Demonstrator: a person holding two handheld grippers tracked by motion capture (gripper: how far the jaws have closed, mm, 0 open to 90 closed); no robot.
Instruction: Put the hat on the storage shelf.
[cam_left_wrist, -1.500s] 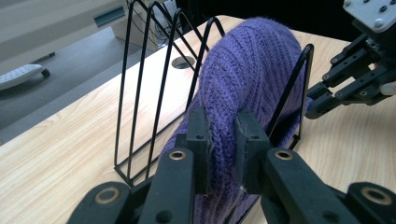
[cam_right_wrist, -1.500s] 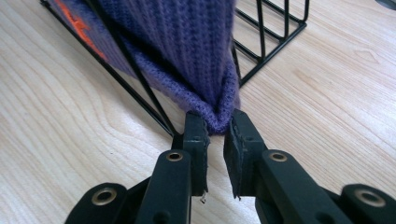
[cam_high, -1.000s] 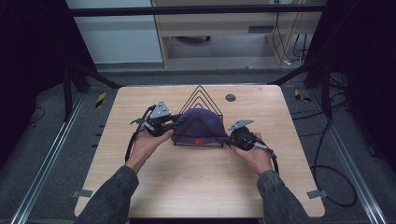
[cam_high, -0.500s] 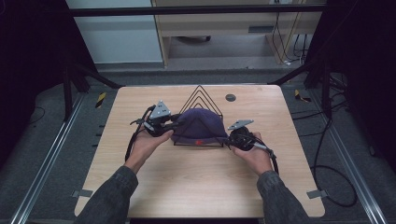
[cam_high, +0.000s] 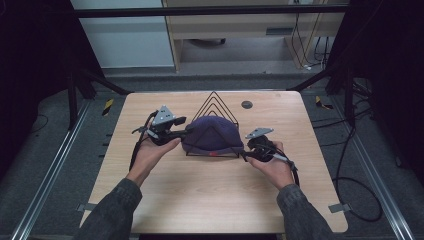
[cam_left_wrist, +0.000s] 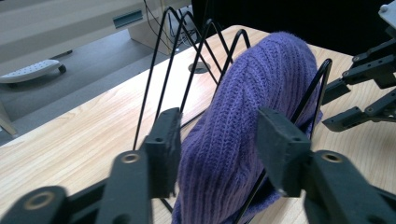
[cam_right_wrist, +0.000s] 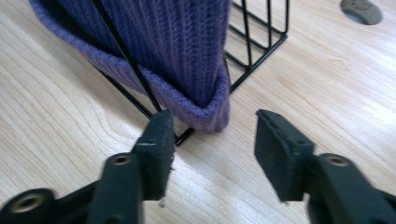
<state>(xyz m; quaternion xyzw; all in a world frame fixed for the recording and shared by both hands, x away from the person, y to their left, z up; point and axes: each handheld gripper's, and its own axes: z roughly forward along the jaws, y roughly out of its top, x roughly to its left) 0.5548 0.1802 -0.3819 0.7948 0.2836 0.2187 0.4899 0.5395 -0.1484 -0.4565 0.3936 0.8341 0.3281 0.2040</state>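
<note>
I judge I am at the point of taking hold of the purple knit hat, which is draped over the black wire rack near the middle of the table, toward its far edge. My left tongs are released, their jaws spread either side of the hat's ribbed side, with the wool between them but not pinched. My right tongs are released too, held low over the wood with the hat's rolled brim just beyond the tips and one rack wire close to the left jaw. Next, I think, both tongs must clench on knit alone, clear of the wires, and then lift the hat up off the rack's peaks without snagging it or dragging the rack.
</note>
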